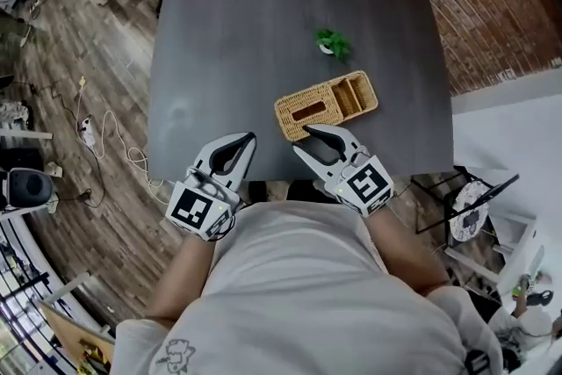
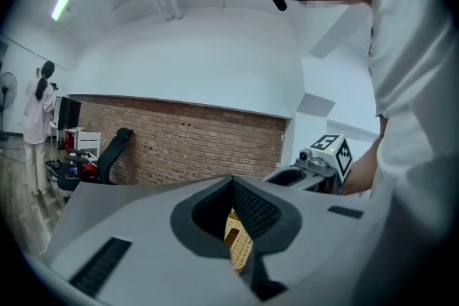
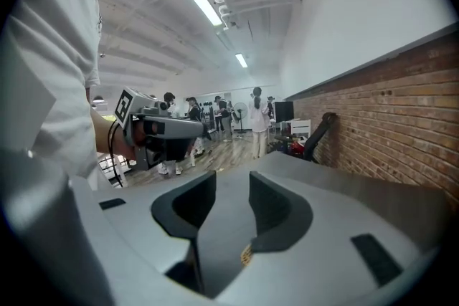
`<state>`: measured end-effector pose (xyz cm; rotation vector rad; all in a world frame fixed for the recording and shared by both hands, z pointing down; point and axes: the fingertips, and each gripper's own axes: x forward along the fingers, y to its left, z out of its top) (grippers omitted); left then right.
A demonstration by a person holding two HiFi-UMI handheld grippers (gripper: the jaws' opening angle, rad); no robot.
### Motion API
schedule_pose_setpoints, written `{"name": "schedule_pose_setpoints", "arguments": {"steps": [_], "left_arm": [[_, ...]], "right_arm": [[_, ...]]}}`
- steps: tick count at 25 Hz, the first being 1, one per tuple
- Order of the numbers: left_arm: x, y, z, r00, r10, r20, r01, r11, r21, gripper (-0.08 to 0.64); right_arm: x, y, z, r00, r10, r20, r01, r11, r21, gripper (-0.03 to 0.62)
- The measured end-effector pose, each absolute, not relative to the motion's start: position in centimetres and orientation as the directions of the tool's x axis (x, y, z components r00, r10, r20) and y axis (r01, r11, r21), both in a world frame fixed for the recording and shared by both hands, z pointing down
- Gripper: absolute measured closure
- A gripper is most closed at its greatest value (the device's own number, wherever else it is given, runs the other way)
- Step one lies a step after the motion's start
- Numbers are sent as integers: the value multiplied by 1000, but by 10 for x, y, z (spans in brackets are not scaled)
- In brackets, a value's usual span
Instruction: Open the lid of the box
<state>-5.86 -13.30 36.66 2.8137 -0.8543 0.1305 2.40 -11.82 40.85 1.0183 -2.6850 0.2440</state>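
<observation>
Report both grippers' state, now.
Left gripper: shut, empty.
Right gripper: open, nothing between its jaws.

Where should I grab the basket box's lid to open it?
Probably at the long slot in the lid of the wicker box. The lid lies flat with no knob showing, so the right gripper, open and nearest, could come from above: one finger into the slot, one over the near edge, then lift.

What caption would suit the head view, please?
Left gripper shut, right gripper open at the wicker box on a grey table.
</observation>
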Motion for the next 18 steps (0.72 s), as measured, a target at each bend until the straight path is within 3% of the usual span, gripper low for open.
{"name": "schedule_pose_setpoints", "arguments": {"steps": [18], "left_arm": [[-17,-171,421,681,-680,270,-732,-643,226,549]], "right_arm": [[74,-158,500,-811,-270,520,-365,927,-87,399]]}}
